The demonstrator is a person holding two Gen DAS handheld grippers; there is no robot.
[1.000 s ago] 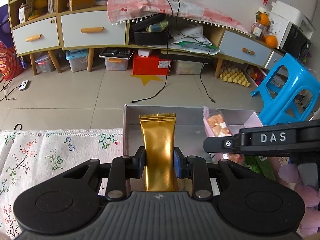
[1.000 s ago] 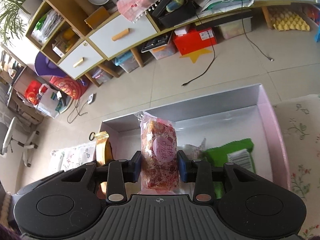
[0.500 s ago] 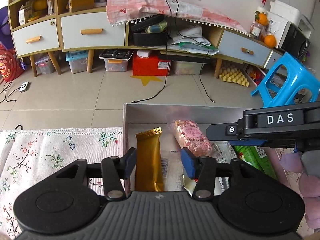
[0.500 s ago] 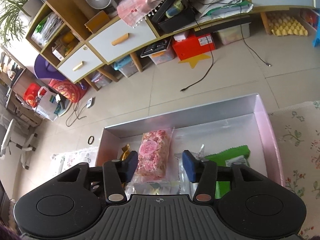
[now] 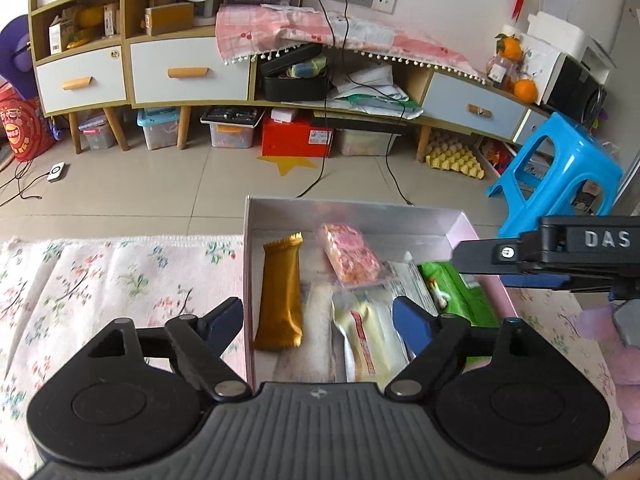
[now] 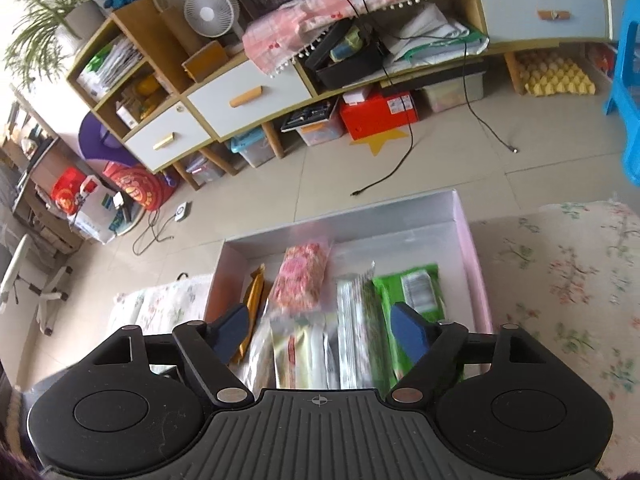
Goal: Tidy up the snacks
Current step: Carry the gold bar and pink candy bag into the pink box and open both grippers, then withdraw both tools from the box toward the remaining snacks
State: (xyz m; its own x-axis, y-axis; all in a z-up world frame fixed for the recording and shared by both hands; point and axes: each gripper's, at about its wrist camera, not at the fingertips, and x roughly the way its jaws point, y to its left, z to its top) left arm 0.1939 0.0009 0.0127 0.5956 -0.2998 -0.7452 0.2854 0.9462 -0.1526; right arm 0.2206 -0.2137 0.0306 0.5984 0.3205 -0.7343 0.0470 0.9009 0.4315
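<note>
A shallow pink box [image 5: 466, 228] [image 6: 470, 240] with a silvery inside sits on the flowered cloth. In it lie a gold bar packet [image 5: 280, 292] [image 6: 255, 292], a pink nougat packet [image 5: 350, 254] [image 6: 302, 276], a pale yellow packet [image 5: 366, 336] [image 6: 296, 354], clear packets and a green packet [image 5: 460, 292] [image 6: 412, 288]. My left gripper [image 5: 318, 320] hangs above the box, jaws opening wide, nothing pressed between them. My right gripper [image 6: 318, 326] hovers over the packets, jaws opening too, holding nothing. The right gripper's body [image 5: 560, 252] crosses the left wrist view at right.
The flowered cloth [image 5: 100, 288] [image 6: 568, 280] spreads on both sides of the box. Beyond the table's edge lie the tiled floor, loose cables, a blue stool [image 5: 560, 176], a long cabinet [image 5: 180, 68] with drawers and storage bins under it. A pink soft thing [image 5: 616, 344] lies at right.
The left gripper let go of the gold bar and the right let go of the pink nougat; both packets now lie in the box. Both grippers opened wide and drew up and back.
</note>
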